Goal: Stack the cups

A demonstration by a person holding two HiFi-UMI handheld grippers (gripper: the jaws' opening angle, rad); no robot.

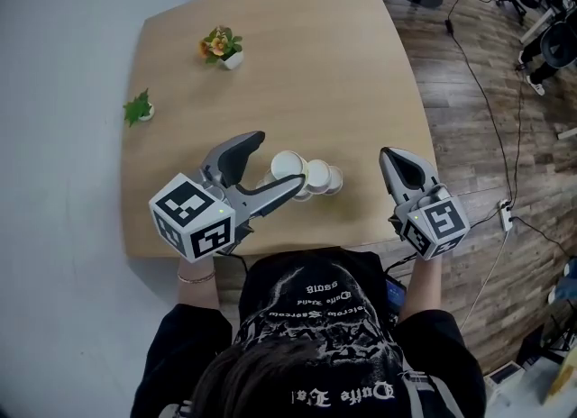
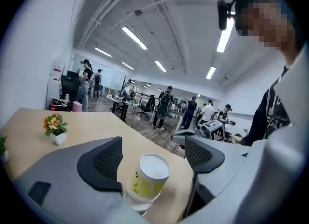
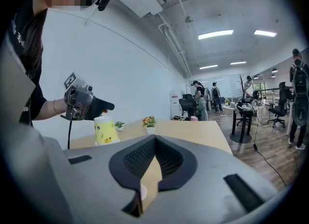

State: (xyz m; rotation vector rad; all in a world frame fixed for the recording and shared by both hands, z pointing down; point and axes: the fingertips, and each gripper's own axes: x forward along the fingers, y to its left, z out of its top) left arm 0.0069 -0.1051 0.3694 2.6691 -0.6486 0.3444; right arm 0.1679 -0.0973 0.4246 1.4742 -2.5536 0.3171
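Cups (image 1: 317,176) sit clustered near the front edge of the table (image 1: 270,56), btw. our two grippers. We hold the left gripper (image 1: 278,160) w/ fingers wide apart, one either side of an upside-down yellow cup (image 2: 147,177); the pads are clear of it. Our right gripper (image 1: 389,153) is off to the right, apart from the cups, fingers pressed together w/ nothing in them. Farther back on the left, a flower pot (image 1: 222,47) & a green plant (image 1: 138,110) stand on the table.
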